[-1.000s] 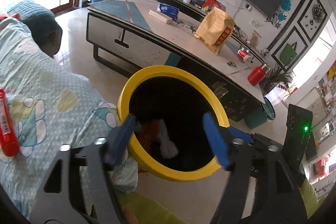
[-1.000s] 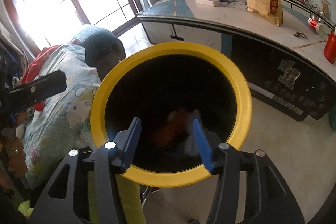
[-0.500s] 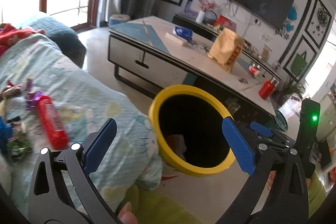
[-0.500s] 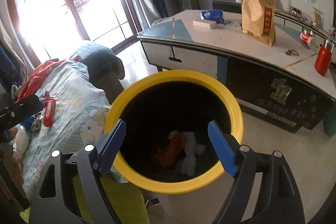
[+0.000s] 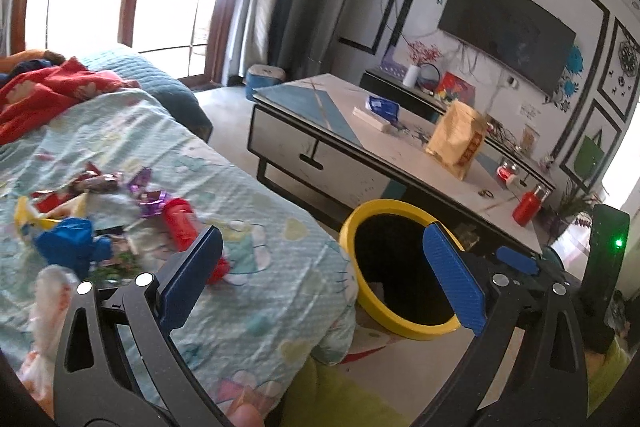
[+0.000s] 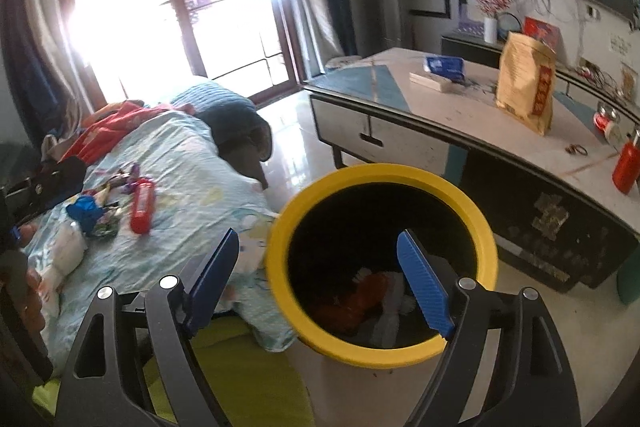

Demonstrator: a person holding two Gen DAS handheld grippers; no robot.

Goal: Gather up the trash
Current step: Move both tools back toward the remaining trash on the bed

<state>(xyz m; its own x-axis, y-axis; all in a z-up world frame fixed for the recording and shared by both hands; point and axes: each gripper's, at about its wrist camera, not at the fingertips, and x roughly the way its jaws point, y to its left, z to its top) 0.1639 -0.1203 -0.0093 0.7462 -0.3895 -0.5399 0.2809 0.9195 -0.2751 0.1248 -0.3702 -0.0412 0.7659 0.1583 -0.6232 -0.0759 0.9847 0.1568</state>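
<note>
A yellow-rimmed black bin (image 6: 383,171) stands on the floor beside the bed; orange and white trash (image 6: 366,297) lies in its bottom. My right gripper (image 6: 318,241) hangs above the bin's near rim, open with nothing between its blue fingers. My left gripper (image 5: 324,239) is open wide and empty over the bed's edge, with the bin (image 5: 384,206) to its right. On the light blue bedsheet (image 5: 256,211) lies a litter pile: a red tube (image 5: 181,225), a crumpled blue wrapper (image 5: 68,241), purple wrappers (image 5: 149,195) and a white tissue (image 5: 52,293). The right wrist view also shows the red tube (image 6: 142,207).
A low coffee table (image 5: 360,163) behind the bin carries a yellow bag (image 5: 458,143), a blue packet (image 5: 382,105) and a red bottle (image 5: 527,207). A red blanket (image 5: 44,91) and a dark cushion (image 6: 240,125) lie at the bed's far end. Bright windows stand behind.
Both grippers have risen and drawn back from the bin, and their jaws have spread wider. The left wrist view has swung left, bringing the litter on the bed into sight.
</note>
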